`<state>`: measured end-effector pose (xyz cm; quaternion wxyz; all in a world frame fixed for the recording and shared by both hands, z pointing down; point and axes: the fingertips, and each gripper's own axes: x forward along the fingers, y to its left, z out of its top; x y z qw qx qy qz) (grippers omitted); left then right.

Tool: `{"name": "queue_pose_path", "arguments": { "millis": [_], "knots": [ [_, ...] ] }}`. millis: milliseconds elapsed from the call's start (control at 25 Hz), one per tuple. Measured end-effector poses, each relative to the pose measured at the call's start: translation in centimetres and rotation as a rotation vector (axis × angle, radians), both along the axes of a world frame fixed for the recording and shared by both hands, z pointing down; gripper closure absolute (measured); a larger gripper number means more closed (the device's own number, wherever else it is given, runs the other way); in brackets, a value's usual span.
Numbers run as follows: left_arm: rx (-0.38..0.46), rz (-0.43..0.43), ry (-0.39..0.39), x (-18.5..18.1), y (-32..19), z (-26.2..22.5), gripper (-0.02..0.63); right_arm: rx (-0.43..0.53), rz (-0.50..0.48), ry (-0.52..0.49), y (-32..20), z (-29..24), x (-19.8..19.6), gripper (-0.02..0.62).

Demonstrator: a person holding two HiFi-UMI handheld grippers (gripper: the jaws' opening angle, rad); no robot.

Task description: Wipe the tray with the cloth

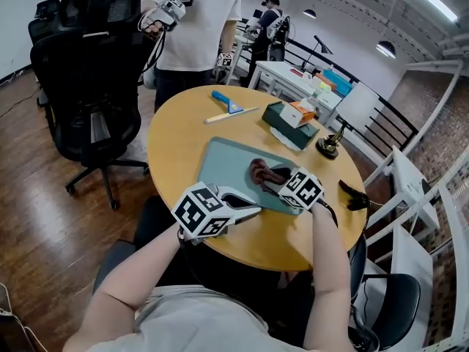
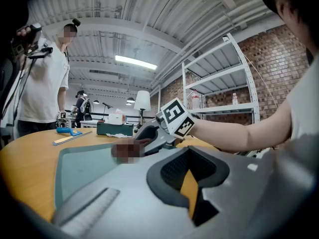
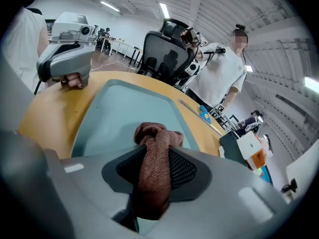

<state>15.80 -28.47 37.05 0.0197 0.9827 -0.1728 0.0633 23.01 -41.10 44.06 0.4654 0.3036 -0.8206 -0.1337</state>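
A grey-green tray (image 1: pixel 223 160) lies in the middle of a round wooden table (image 1: pixel 176 145). On its right half sits a bunched brown cloth (image 1: pixel 262 174), and my right gripper (image 1: pixel 282 185) is shut on it. In the right gripper view the cloth (image 3: pixel 152 148) runs up between the jaws of the right gripper (image 3: pixel 154 176) and onto the tray (image 3: pixel 119 108). My left gripper (image 1: pixel 248 210) rests at the tray's near rim. Its jaws look shut in the left gripper view (image 2: pixel 192 178). Whether they pinch the rim is hidden. The right gripper (image 2: pixel 149 141) works just beyond it.
Behind the tray lie a blue scraper (image 1: pixel 227 103), a pale ruler (image 1: pixel 231 114), and a dark tissue box (image 1: pixel 287 125) with an orange box on it. A black lamp base (image 1: pixel 327 147) and a black clip (image 1: pixel 355 196) sit at the right edge. A person (image 1: pixel 194 28) and an office chair (image 1: pixel 91 86) stand beyond.
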Motion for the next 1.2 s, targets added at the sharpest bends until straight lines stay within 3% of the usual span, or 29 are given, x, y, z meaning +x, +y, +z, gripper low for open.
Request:
{"name": "queue_pose_path", "arguments": {
  "millis": [480, 1200],
  "knots": [
    [0.000, 0.004, 0.006, -0.1, -0.2, 0.1, 0.604, -0.039, -0.095, -0.011, 5.8, 0.0, -1.6, 0.468],
    [-0.001, 0.004, 0.004, 0.1, -0.2, -0.1, 0.604, -0.034, -0.130, 0.000, 6.5, -0.1, -2.1, 0.468]
  ]
}}
